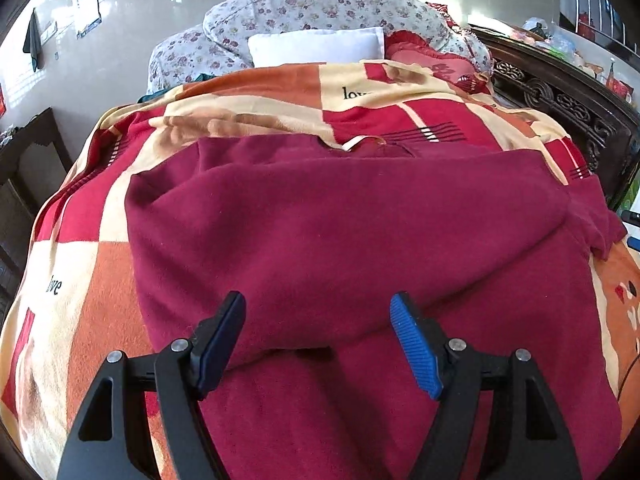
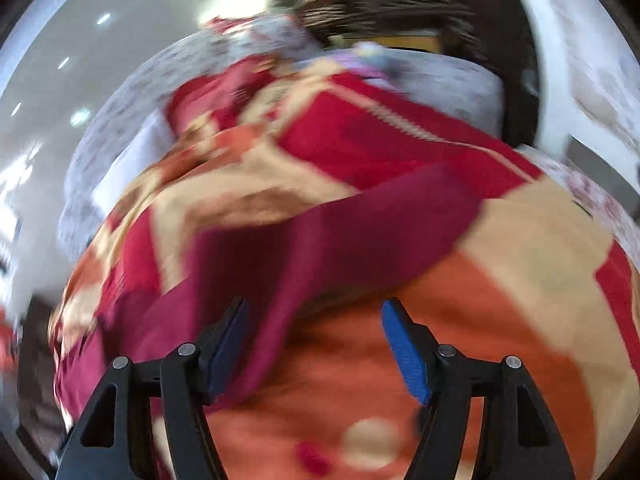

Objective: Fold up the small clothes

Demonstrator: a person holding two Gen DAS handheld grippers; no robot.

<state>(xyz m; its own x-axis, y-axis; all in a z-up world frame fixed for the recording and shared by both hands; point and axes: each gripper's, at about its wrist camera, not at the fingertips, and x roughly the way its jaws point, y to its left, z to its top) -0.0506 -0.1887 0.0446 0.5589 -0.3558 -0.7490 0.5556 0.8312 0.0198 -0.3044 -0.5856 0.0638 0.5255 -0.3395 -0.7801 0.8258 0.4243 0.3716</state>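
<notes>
A dark maroon garment (image 1: pixel 340 240) lies spread on a patchwork blanket (image 1: pixel 80 264) over a bed, its upper part folded over the lower. My left gripper (image 1: pixel 318 340) hovers just over the near folded edge, jaws open, blue pads (image 1: pixel 416 344) apart with only cloth beneath them. The right wrist view is blurred by motion. There the maroon garment (image 2: pixel 320 240) runs in a band across the blanket (image 2: pixel 500 280), and my right gripper (image 2: pixel 316 340) stands open over its edge, pads (image 2: pixel 404 348) clear of the cloth.
Floral pillows (image 1: pixel 320 12), a white pillow (image 1: pixel 316 50) and a red cushion (image 1: pixel 424 60) sit at the bed's head. A dark carved wooden frame (image 1: pixel 560 96) runs along the right side. A dark cabinet (image 1: pixel 28 168) stands to the left.
</notes>
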